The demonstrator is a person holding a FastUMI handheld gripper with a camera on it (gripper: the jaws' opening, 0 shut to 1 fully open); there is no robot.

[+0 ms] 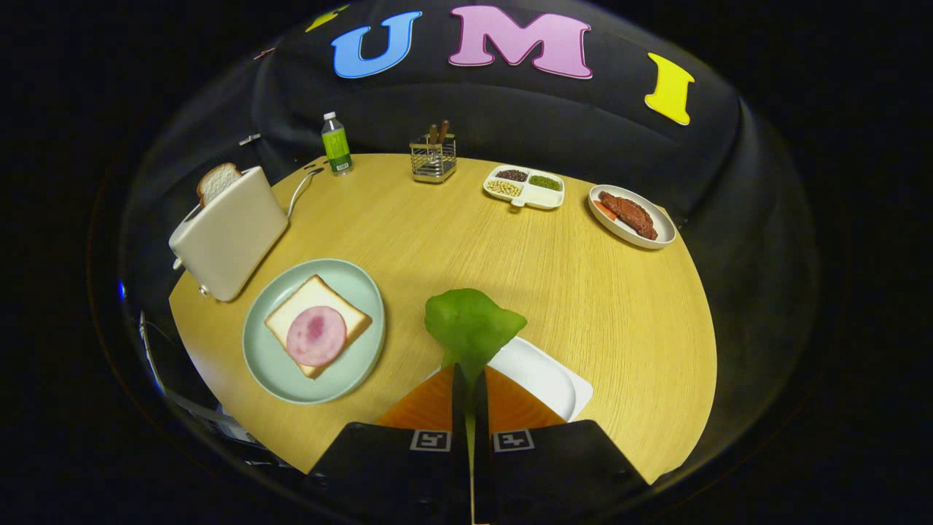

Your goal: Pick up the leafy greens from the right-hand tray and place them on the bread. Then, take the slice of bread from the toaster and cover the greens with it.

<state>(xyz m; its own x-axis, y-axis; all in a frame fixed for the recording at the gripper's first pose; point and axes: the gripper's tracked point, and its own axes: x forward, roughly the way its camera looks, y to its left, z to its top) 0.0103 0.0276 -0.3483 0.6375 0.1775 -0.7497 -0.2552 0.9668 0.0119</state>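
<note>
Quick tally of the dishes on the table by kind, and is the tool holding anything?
Round plates: 2, the green plate and the meat plate
Trays: 2, the white tray and the divided tray
Total: 4
The tool is shut on the leafy greens, above the white tray.

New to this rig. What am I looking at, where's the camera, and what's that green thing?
The camera rides on a handheld two-finger tool and looks forward along its fingers, the orange wedges at the bottom. The fingers are shut on the stem of the greens, lifted above a white tray. On the round table: a plate with bread topped by a ham slice, a toaster with a slice sticking up, a bottle, a utensil rack, a bean dish and a meat plate.
</note>
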